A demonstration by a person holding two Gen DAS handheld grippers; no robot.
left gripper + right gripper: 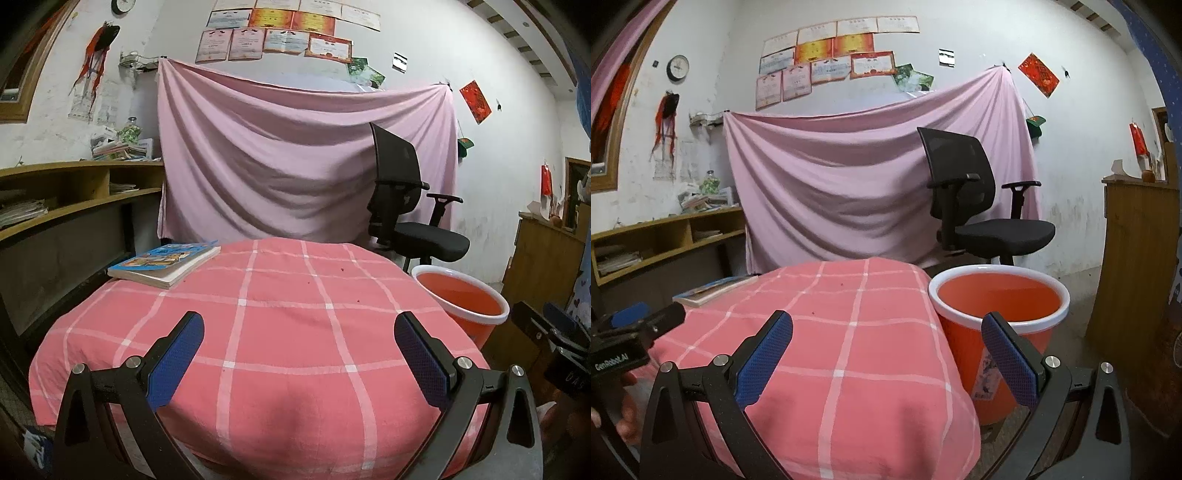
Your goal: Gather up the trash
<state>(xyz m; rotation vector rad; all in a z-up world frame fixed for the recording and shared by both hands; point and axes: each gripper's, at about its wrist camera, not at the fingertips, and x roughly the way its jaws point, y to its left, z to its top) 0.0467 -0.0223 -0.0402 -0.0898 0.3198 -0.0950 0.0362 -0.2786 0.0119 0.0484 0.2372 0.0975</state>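
Observation:
An orange bin with a white rim (pixel 999 295) stands on the floor at the right edge of a table under a pink checked cloth (pixel 280 332); it also shows in the left wrist view (pixel 461 299). My left gripper (pixel 299 354) is open and empty above the near part of the table. My right gripper (pixel 886 354) is open and empty, over the table's right edge, with its right finger in front of the bin. A few tiny dark specks (pixel 343 269) lie on the cloth. No larger trash shows.
A book (pixel 166 260) lies at the table's far left corner. A black office chair (pixel 975 210) stands behind the bin before a hanging pink sheet (pixel 295 162). Wooden shelves (pixel 55 199) are at the left, a wooden cabinet (pixel 1137 258) at the right.

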